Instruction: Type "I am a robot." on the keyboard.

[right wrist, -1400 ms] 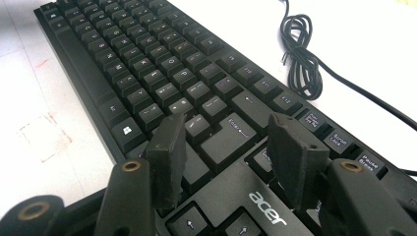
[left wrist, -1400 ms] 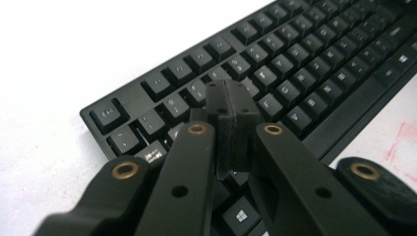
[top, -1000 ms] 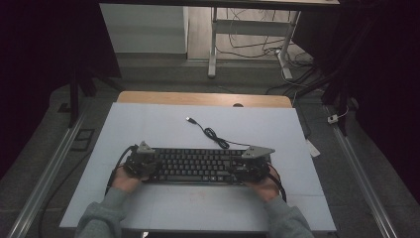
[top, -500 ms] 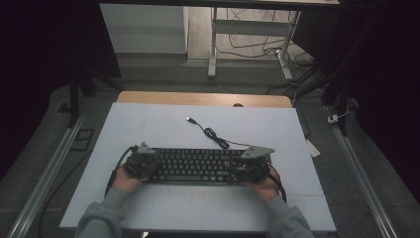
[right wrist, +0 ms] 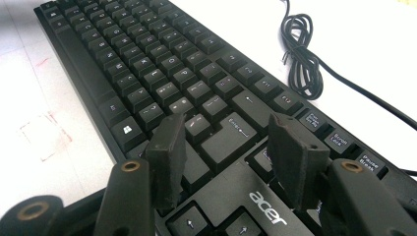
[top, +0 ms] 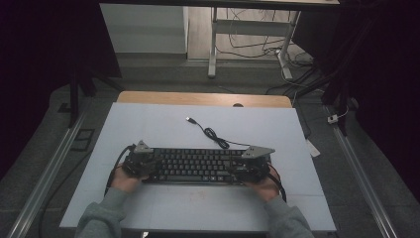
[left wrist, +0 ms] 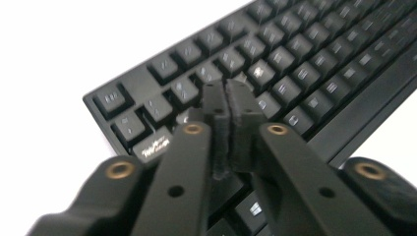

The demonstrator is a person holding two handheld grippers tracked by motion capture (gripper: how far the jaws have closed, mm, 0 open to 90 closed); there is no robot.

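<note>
Both grippers sat at the ends of the keyboard (top: 198,166), and nothing had shifted from a second earlier.

From the high view, the keyboard lay across the near half of the pale table (top: 163,124), just where it was in the earlier frames, with the left gripper (top: 138,161) at its left end and the right gripper (top: 250,166) at its right end, hands and grey sleeves unmoved. That view alone took in the cable (top: 210,134) running to its plug farther up the table. Up close, the left gripper (left wrist: 227,98) had its jaws pressed flat together over the keys at the left end, nothing between them. The right gripper (right wrist: 223,142) told a different story: jaws spread wide above the Enter key (right wrist: 228,140), clamping nothing, with the coiled cable (right wrist: 300,54) lying just beyond the keyboard's far edge.
</note>
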